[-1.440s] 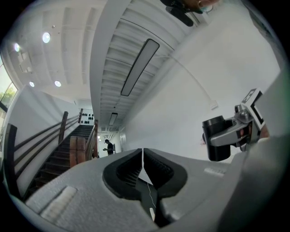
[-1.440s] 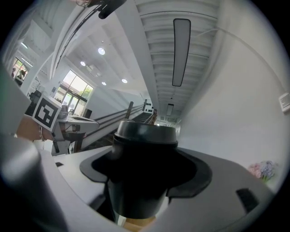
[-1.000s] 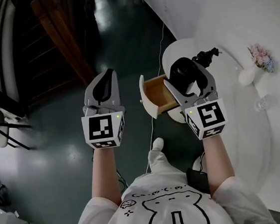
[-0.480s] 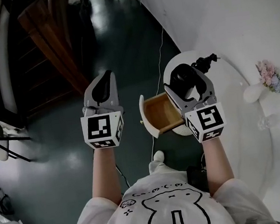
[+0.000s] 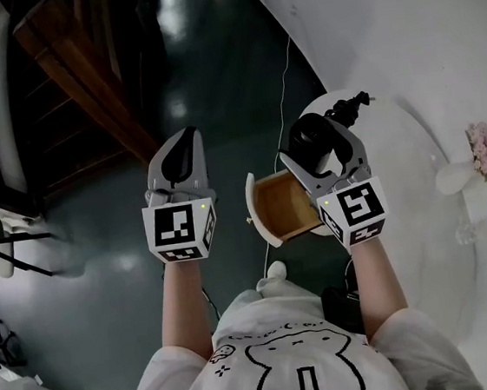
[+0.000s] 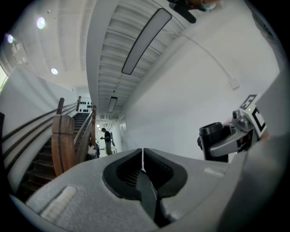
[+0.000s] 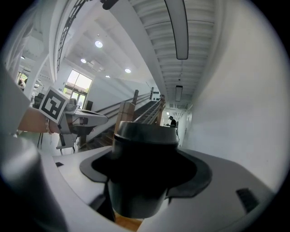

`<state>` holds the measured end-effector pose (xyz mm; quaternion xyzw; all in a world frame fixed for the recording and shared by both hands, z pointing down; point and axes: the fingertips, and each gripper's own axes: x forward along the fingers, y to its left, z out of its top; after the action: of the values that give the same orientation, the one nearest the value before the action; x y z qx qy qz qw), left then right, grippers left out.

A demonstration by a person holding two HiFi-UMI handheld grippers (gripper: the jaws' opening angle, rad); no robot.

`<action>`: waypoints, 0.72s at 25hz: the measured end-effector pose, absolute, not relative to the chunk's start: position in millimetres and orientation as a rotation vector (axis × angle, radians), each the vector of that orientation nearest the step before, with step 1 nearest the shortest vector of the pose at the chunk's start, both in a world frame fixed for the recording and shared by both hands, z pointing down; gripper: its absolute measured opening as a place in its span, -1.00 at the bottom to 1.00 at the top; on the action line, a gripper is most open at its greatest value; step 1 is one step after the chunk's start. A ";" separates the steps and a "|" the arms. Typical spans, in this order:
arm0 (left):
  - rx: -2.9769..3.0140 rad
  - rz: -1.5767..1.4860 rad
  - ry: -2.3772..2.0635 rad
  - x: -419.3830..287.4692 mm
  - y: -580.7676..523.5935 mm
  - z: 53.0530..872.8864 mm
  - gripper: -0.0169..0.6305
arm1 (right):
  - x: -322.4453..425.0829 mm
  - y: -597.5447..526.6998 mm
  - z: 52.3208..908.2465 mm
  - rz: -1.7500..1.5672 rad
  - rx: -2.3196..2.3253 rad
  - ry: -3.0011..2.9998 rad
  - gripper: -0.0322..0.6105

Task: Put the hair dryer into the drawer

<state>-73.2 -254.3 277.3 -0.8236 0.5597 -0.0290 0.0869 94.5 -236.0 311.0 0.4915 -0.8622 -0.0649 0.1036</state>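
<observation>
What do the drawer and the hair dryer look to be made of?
The drawer looks like bare light wood inside, warm tan and matt, while its front looks painted white and smooth. The hair dryer looks like black plastic, mostly matt with a faint sheen along the barrel's rim. A rubbery coating can't be ruled out.

Holds black hair dryer (image 5: 309,136) clamped in right gripper (image 5: 323,140), round barrel end toward that gripper's camera, plug (image 5: 353,101) trailing beyond. Hangs over drawer (image 5: 281,205): white front, wooden inside, pulled open.
</observation>
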 end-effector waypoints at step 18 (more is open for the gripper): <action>-2.553 -0.221 1.762 -127.3 -279.7 348.6 -0.88 | 0.3 -238.8 431.9 -0.064 0.872 -2.519 0.23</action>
<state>-127.3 -279.7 348.6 -0.8208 0.5666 -0.0710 0.0157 0.3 -238.8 431.9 0.3177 -0.9182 -0.0234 0.2353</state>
